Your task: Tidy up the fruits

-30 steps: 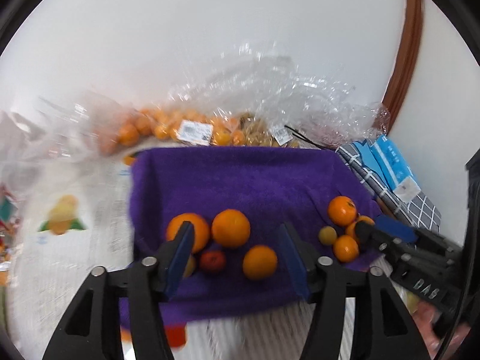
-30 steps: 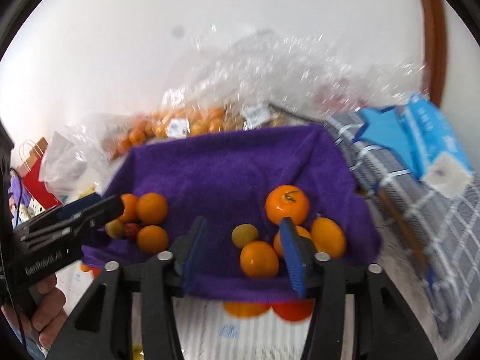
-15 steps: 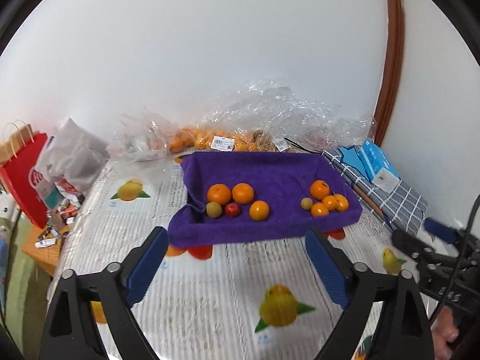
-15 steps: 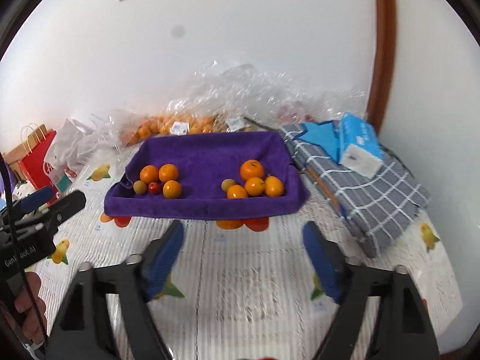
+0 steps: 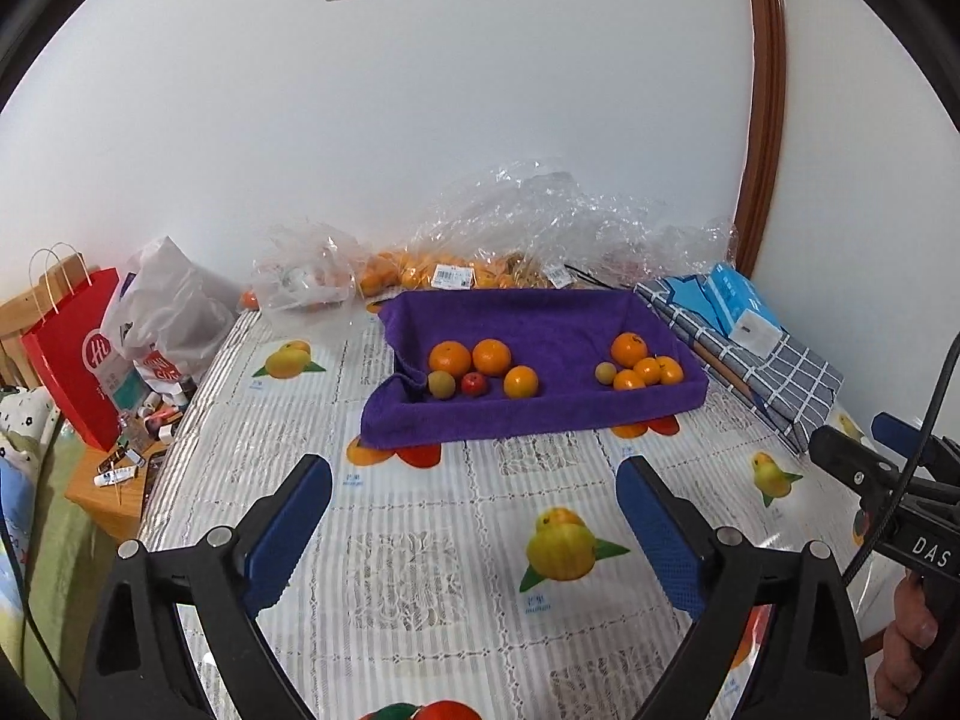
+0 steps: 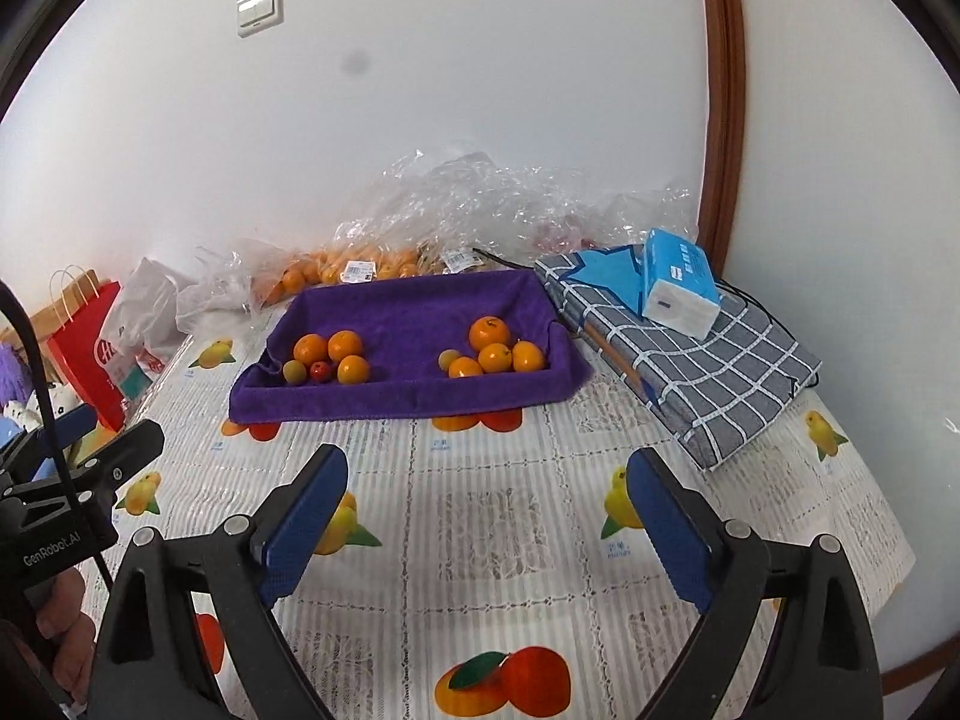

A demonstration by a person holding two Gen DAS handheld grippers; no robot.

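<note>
A tray lined with a purple towel [image 5: 540, 414] sits at the back of the table. Its left side holds three oranges [image 5: 450, 358], a yellow-green fruit [image 5: 441, 384] and a small red fruit [image 5: 474, 383]. Its right side holds several oranges [image 5: 629, 348] and a small yellowish fruit [image 5: 606, 372]. My left gripper [image 5: 471, 474] hangs open over the tablecloth in front of the tray, with nothing between its fingers. In the right wrist view the tray [image 6: 408, 399] lies ahead. My right gripper [image 6: 486, 459] is empty, with its jaws still opening.
Clear plastic bags of oranges [image 5: 432, 273] lie against the wall behind the tray. A folded grey checked cloth [image 6: 720, 360] with a blue tissue pack [image 6: 681, 282] lies to the right. A red paper bag [image 5: 78, 354] stands off the table's left edge. The fruit-print tablecloth [image 5: 420, 540] covers the table.
Both grippers have pulled back from the tray and risen, and their jaws have spread from about half open to wide. The fruits stay in the tray.
</note>
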